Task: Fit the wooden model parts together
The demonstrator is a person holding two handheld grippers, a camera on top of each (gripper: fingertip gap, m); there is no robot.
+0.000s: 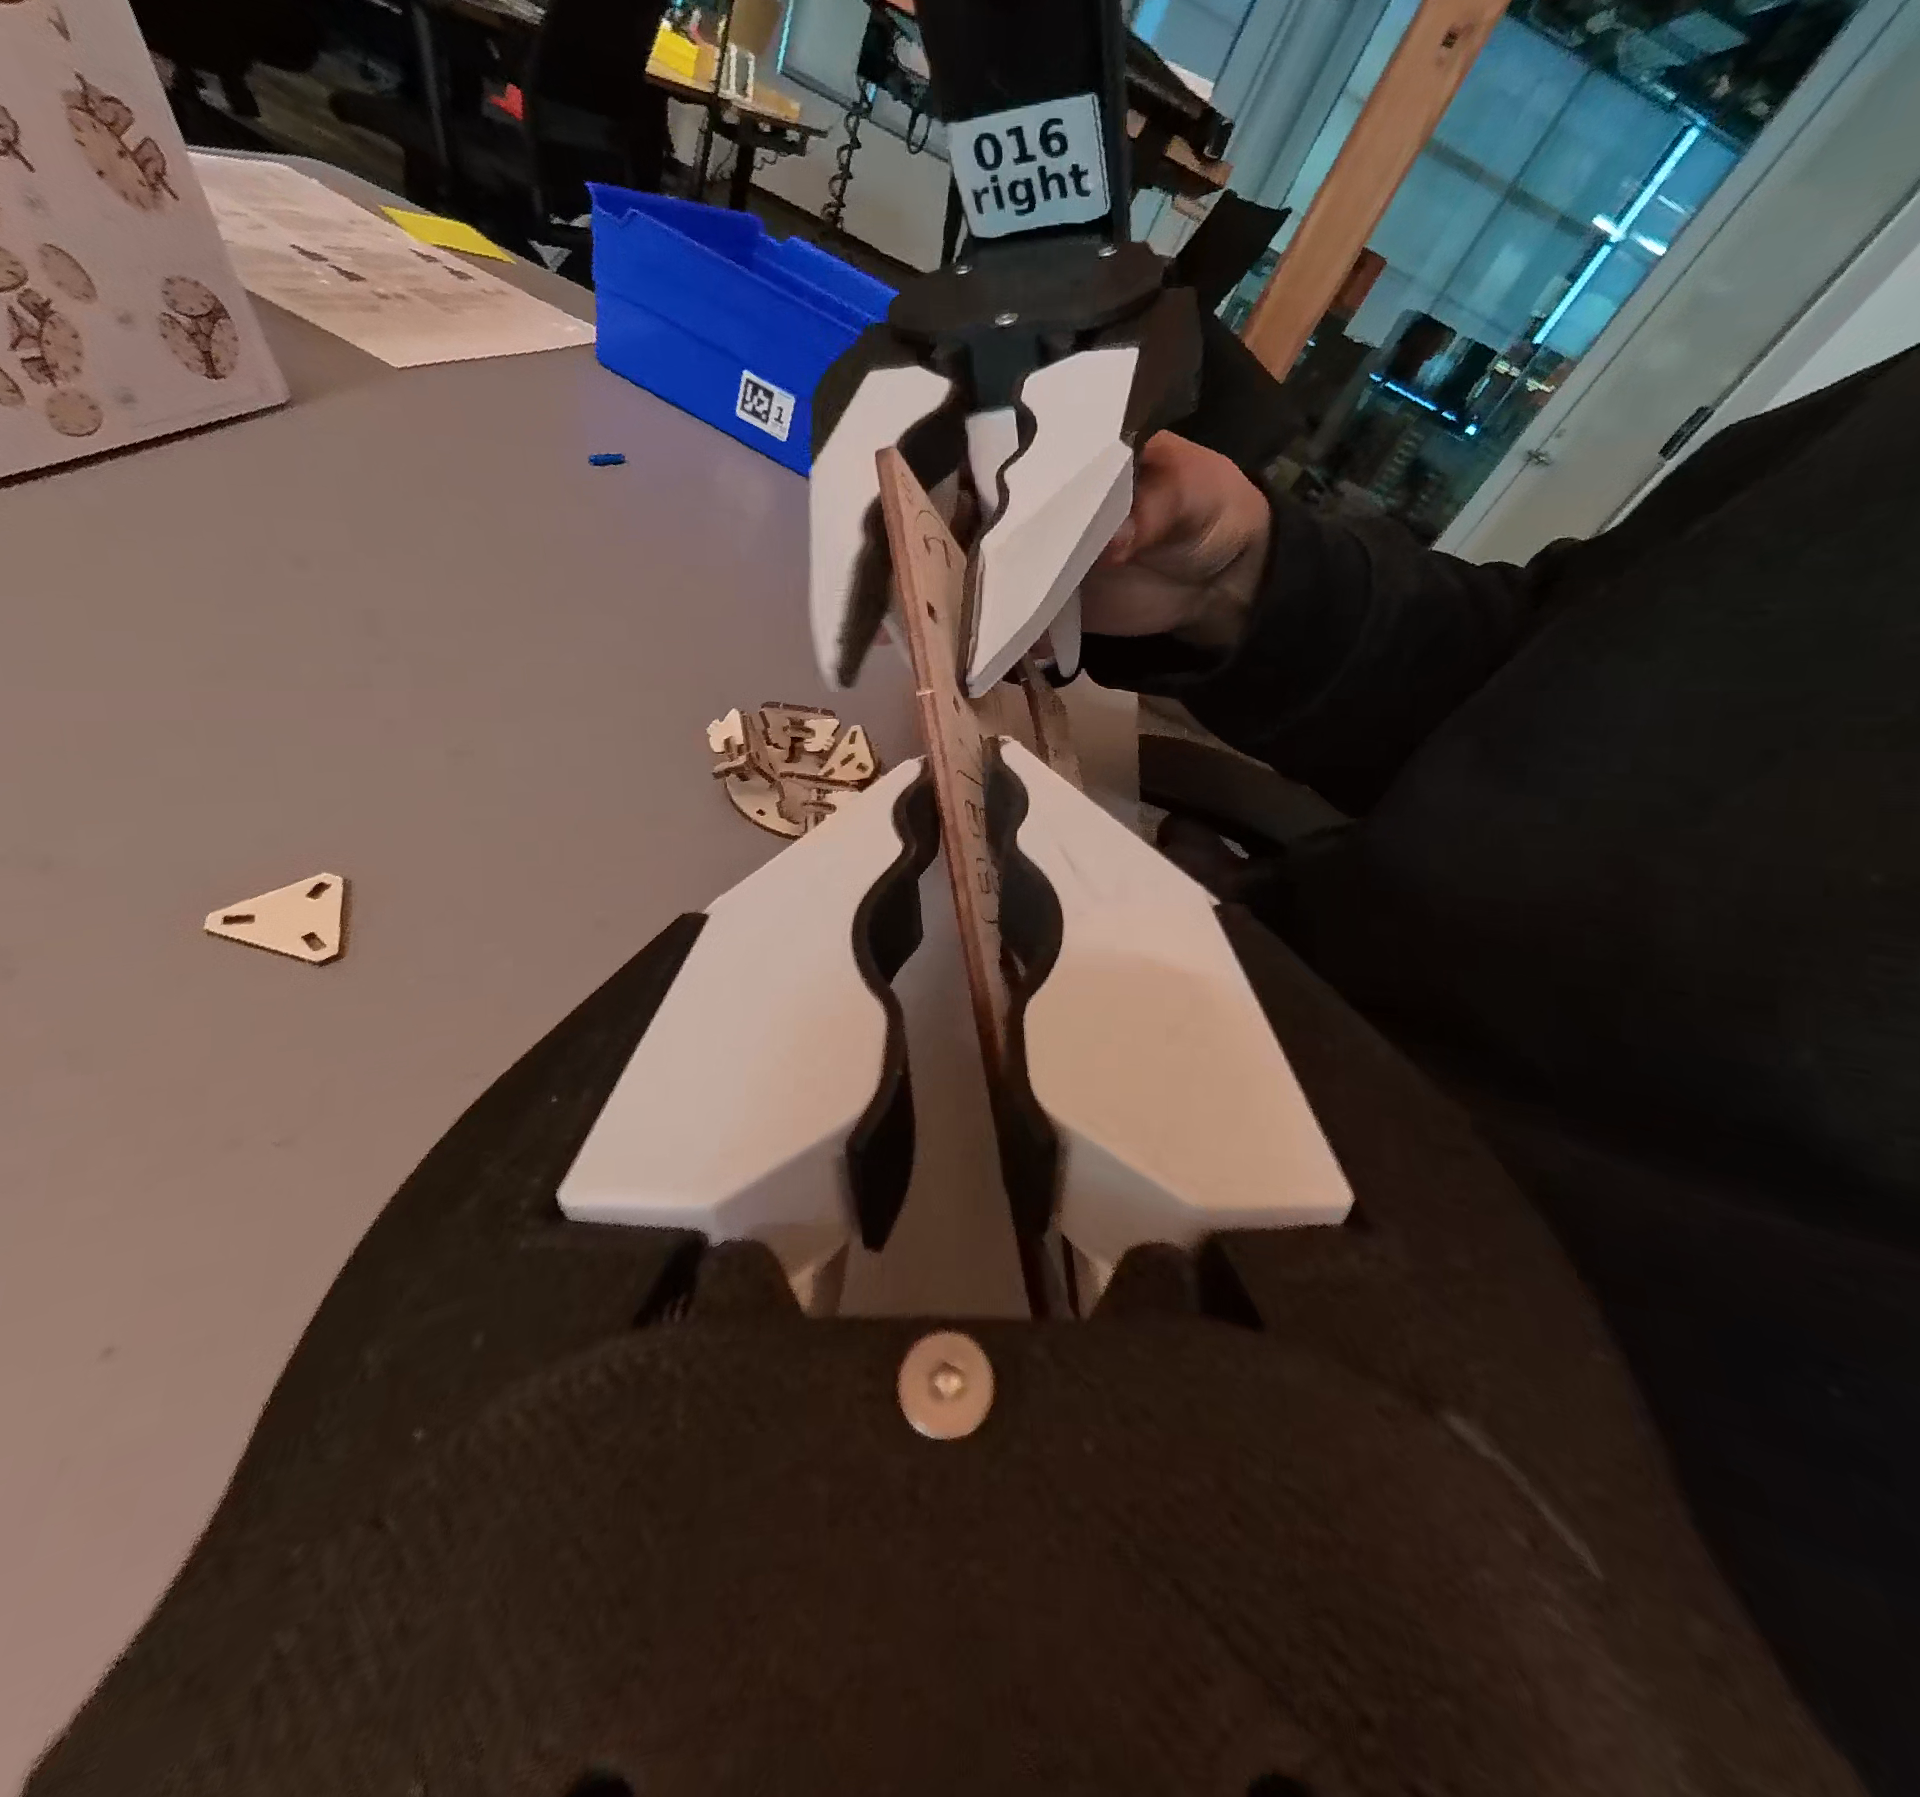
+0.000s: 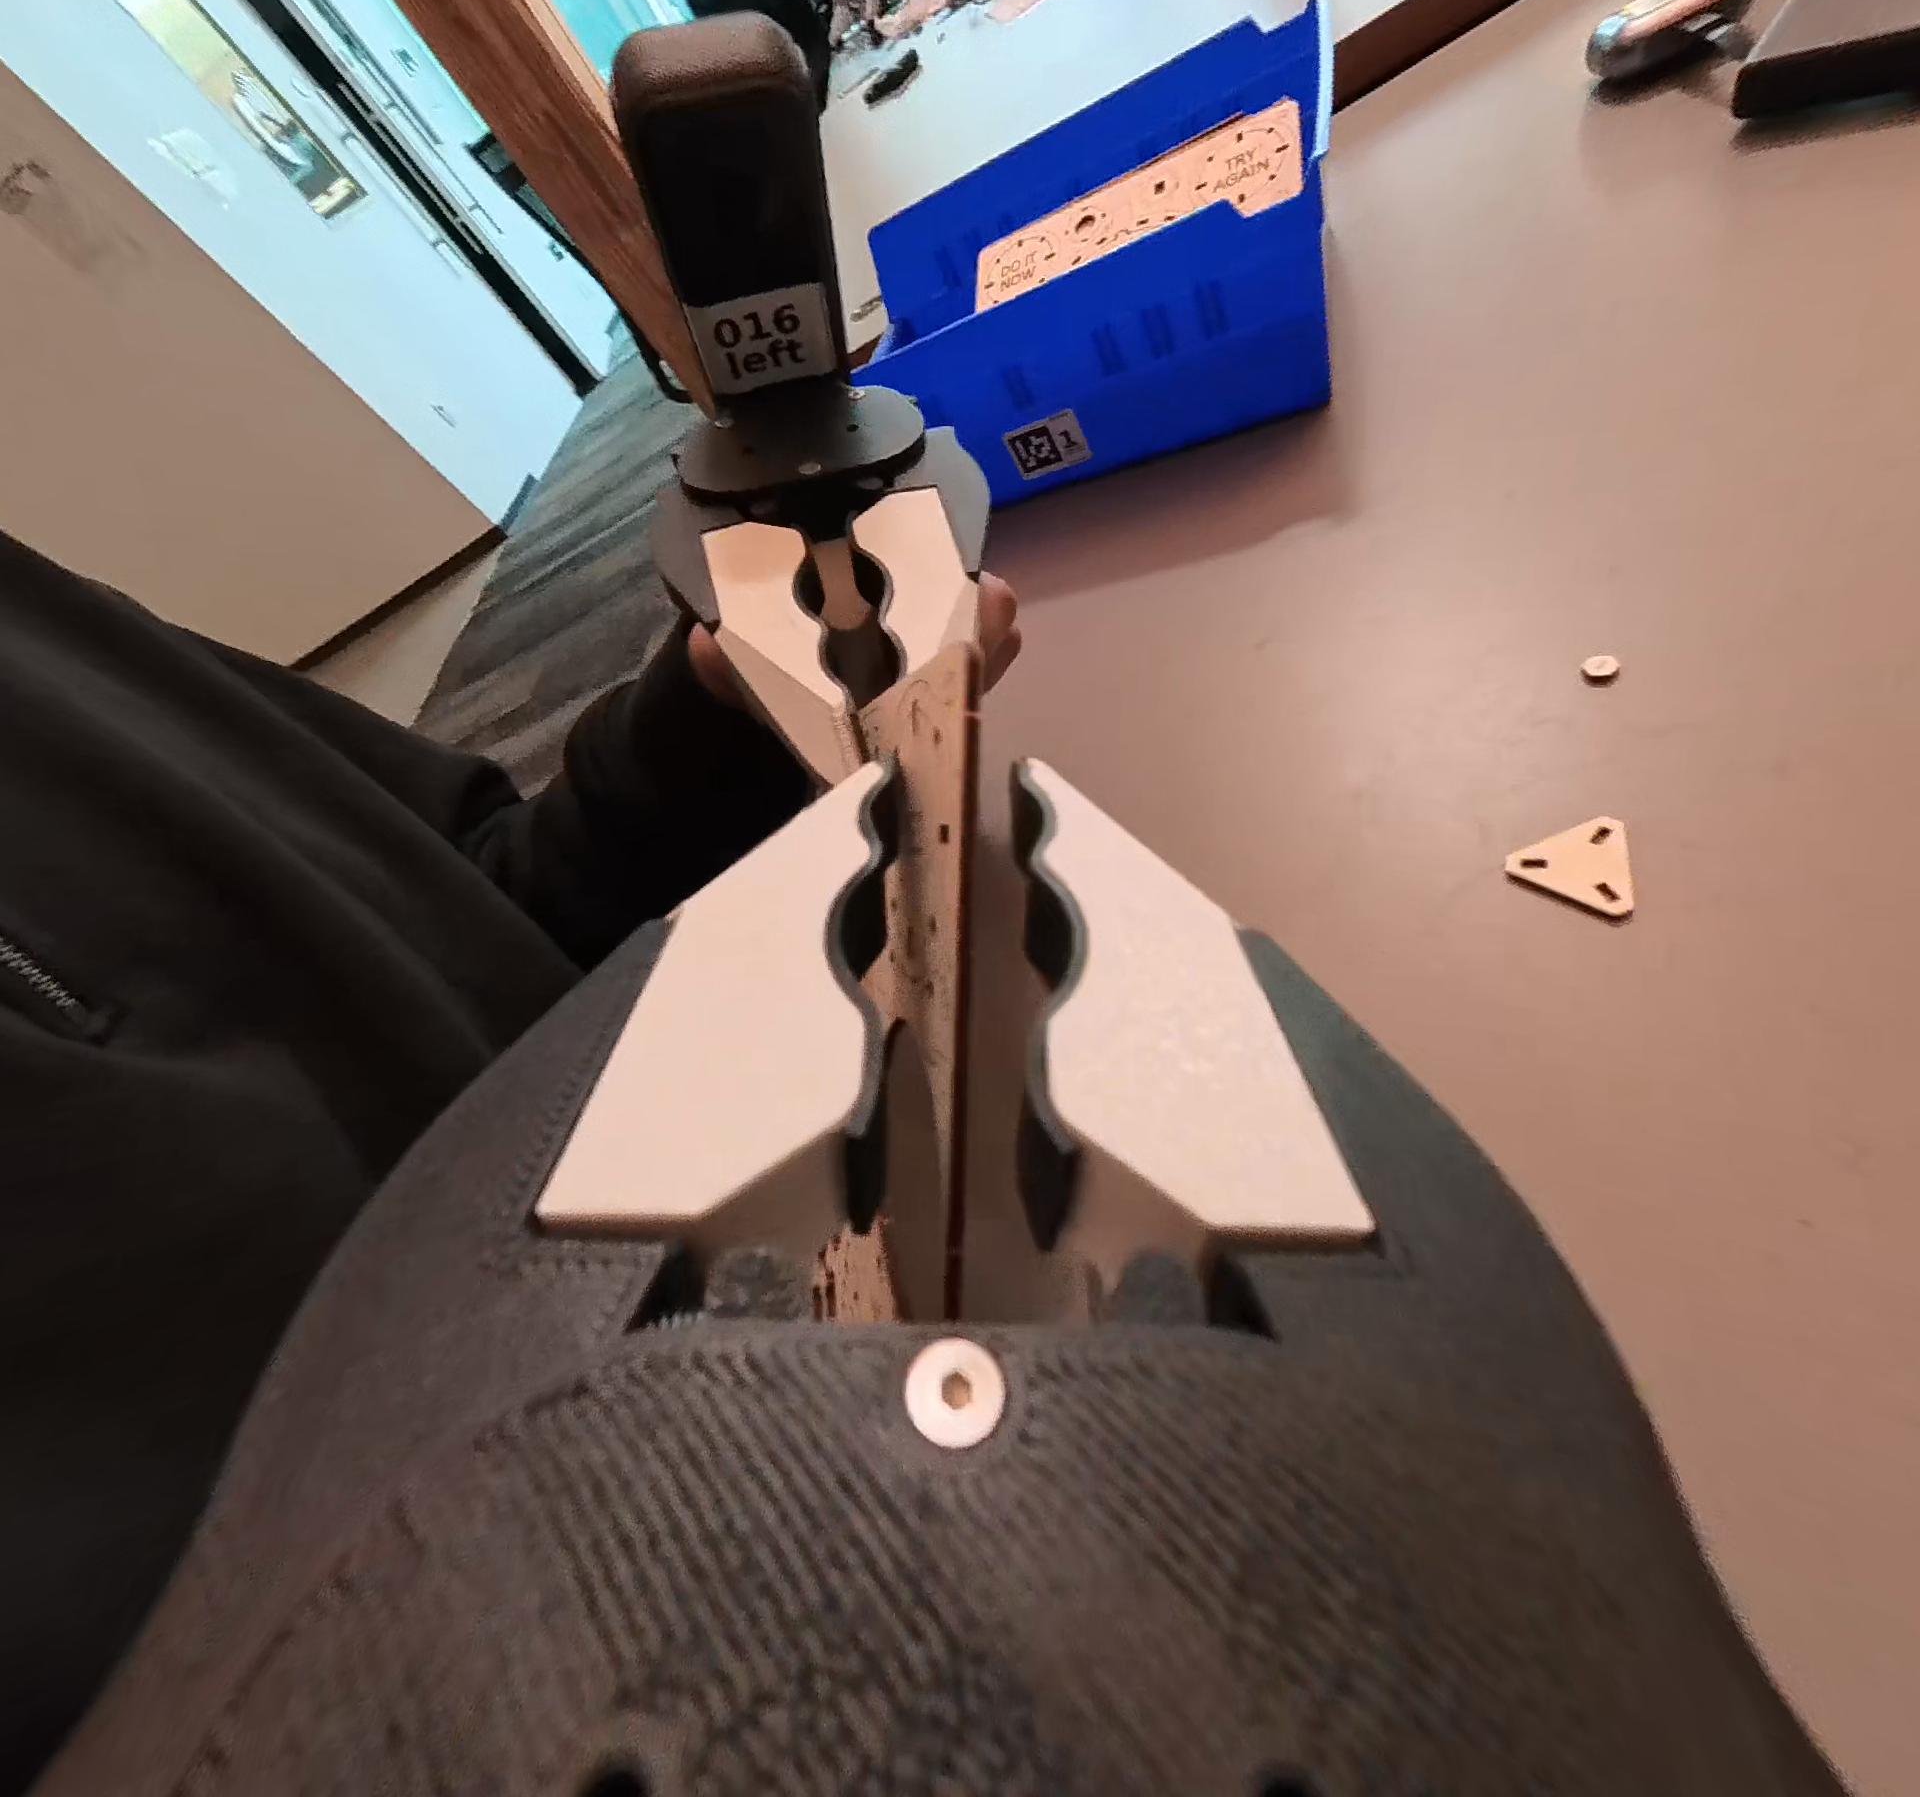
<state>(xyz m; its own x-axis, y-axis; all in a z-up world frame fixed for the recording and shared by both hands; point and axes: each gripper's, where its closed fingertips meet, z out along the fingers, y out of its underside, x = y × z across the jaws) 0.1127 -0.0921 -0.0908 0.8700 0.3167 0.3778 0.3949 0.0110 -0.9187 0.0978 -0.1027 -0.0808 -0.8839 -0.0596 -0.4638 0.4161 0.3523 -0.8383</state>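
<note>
Grey table [image 1: 312, 656]: blue bin [image 1: 717, 313], wooden triangle [image 1: 278, 919]

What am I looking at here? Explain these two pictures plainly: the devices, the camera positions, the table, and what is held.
There is no robot. A person holds a two-fingered tool in each hand, and each tool carries a camera looking along its white fingers. One picture is taken from the left hand-held gripper, the other from the right hand-held gripper; each also shows the opposite tool. The left one pinches a thin wooden sheet on edge. The right one's fingers stand apart around the same sheet, not pressing it. On the grey table lie a blue bin, a wooden triangle and a small wooden assembly.
</note>
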